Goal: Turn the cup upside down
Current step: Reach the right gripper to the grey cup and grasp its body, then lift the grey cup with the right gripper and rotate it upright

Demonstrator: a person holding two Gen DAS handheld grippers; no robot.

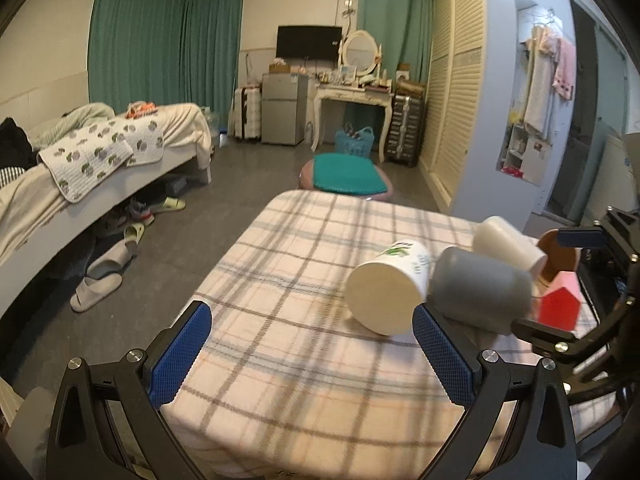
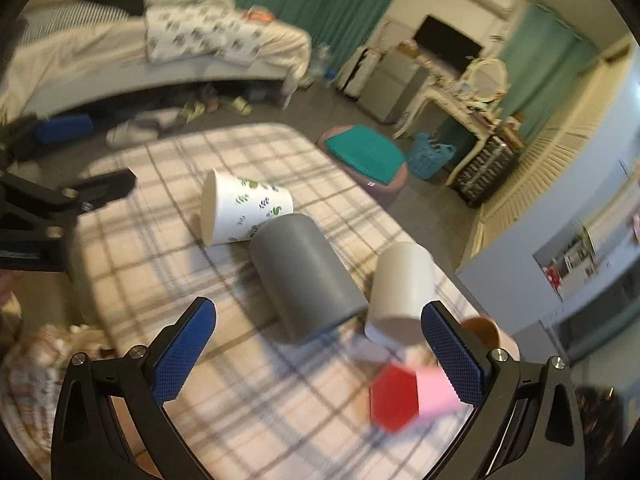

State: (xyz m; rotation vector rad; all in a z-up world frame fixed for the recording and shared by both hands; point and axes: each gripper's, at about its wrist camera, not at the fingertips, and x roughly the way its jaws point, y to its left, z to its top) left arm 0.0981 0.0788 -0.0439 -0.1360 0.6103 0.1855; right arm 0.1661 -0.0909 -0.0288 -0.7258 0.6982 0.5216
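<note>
Both the left gripper and right gripper have fingers spread wide, holding nothing, with the leaf-printed cup lying sideways on the plaid-covered desk above the left gripper's right finger.

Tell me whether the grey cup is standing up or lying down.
Lying down: the grey cup rests on its side on the plaid cloth, between two white cups.

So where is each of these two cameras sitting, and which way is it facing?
Left wrist: sits on the left gripper, looking along its open blue-padded fingers across the plaid-covered table toward the bed and dresser; the right gripper shows at the right edge.
Right wrist: sits on the right gripper, tilted, looking down at the table from nearer; the left gripper shows at the left edge.
Shared: the leaf-printed white paper cup, grey cup, plain white cup and red-and-pink house-shaped box.
</note>
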